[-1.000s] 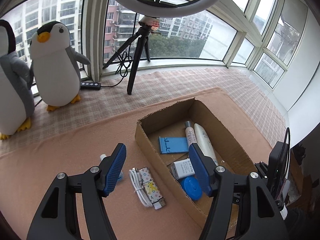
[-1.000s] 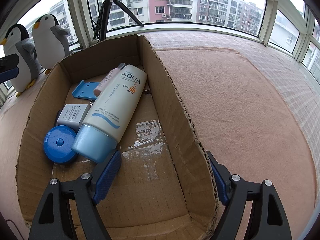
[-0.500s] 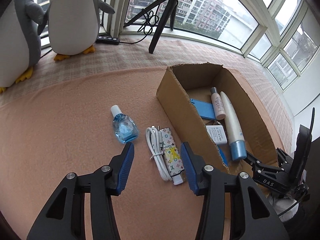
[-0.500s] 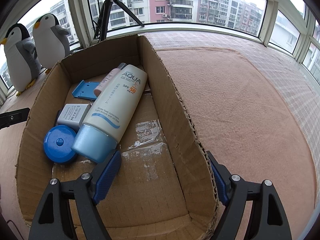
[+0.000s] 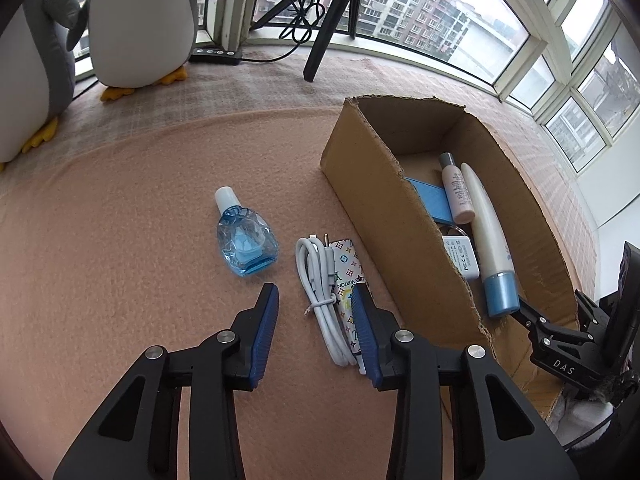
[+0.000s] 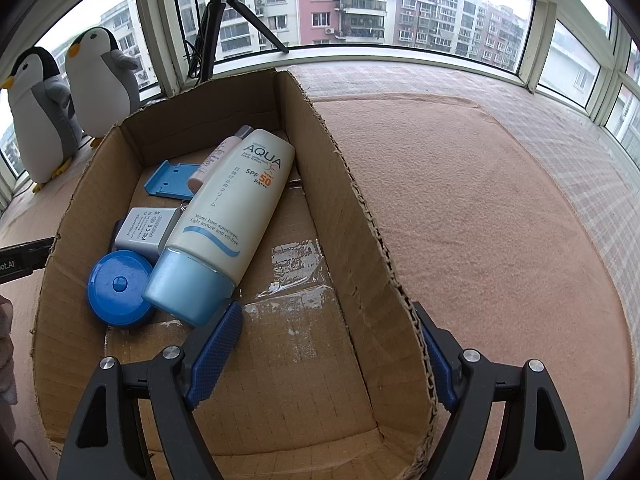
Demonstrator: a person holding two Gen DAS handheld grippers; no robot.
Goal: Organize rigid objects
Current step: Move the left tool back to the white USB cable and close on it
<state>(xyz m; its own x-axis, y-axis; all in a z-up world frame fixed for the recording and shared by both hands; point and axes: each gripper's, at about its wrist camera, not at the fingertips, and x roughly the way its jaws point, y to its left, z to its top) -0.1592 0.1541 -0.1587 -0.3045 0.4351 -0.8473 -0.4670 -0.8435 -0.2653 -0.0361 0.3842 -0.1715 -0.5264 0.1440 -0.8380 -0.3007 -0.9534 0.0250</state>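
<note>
The left gripper [image 5: 314, 300] hangs spread over the cable [image 5: 320, 296] and patterned case [image 5: 348, 276], just left of the box [image 5: 384, 216]; the bottle [image 5: 246, 240] lies further left. The right gripper [image 6: 328, 344] straddles the box's right wall, spread, empty; the sunscreen [image 6: 232, 208] lies inside.

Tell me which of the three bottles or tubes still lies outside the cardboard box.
The clear blue bottle with the white cap lies on the mat; the sunscreen tube and small pink bottle are inside the box.
</note>
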